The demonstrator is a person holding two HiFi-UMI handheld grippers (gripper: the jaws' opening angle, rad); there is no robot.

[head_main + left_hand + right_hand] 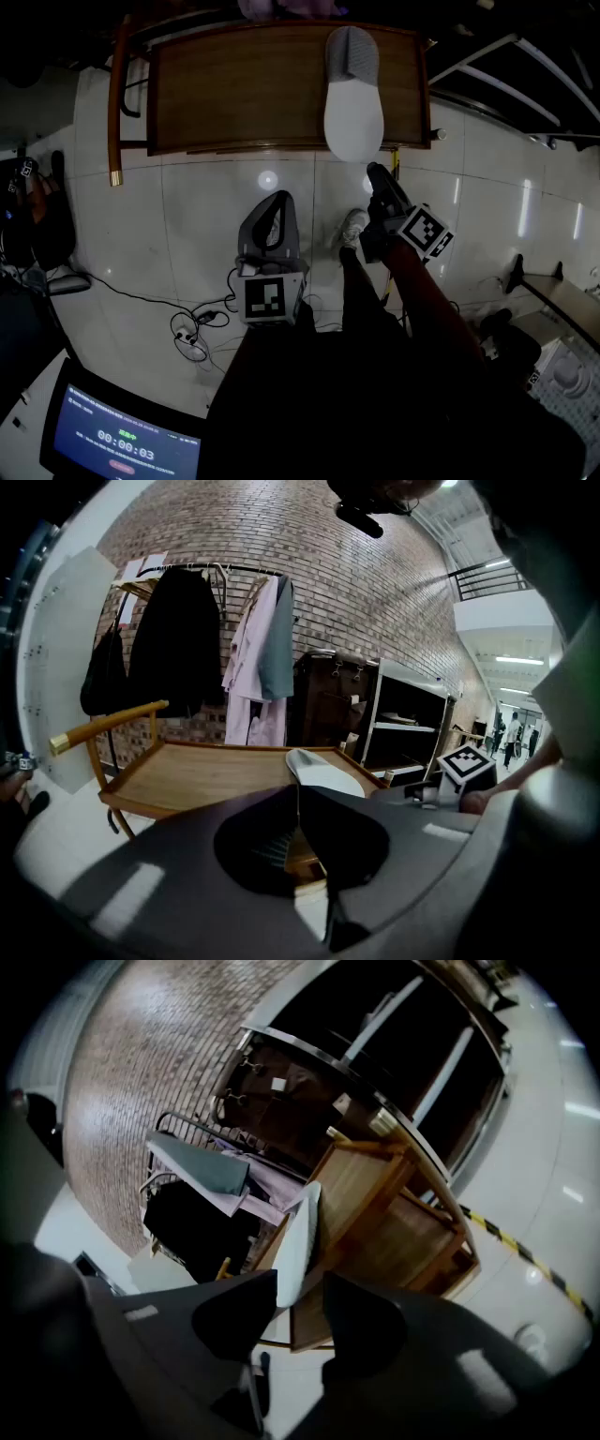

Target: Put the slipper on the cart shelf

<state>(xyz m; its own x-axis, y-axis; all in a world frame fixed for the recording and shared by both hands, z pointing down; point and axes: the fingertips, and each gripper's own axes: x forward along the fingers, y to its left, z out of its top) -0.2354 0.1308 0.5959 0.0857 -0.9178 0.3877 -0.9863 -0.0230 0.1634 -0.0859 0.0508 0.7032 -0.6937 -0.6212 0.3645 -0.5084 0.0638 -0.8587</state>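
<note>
Right gripper (300,1288): jaws apart, nothing between them. Its own view looks through the gap at the slipper (295,1241), which lies beyond the tips, not inside them. Head view puts this gripper (378,178) over the floor just short of the cart (234,94), near the slipper's (353,103) overhanging end.

Left gripper (298,794): jaws together, only a thin seam showing, empty. Held low and back from the cart (187,775) in head view (270,211), well apart from the slipper (323,772).

Slipper: pale, grey at the far end, lying lengthwise on the cart's wooden top at its right side. Near end sticks out past the cart's front edge. Untouched by either gripper.

Lower shelf (422,1232) of the cart (366,1185) shows in the right gripper view, under the top. It looks bare from here.

Step, as I read it: approach for the pick, nothing lifted yet.

Next move likely calls for:
- carrying the right gripper forward until the overhanging end sits between the jaws
- setting the jaws above and below that end, since it gives clearance underneath
- closing firmly before lifting. A soft slipper held at one end may droop or swing
- then finding a clear line onto the shelf
</note>
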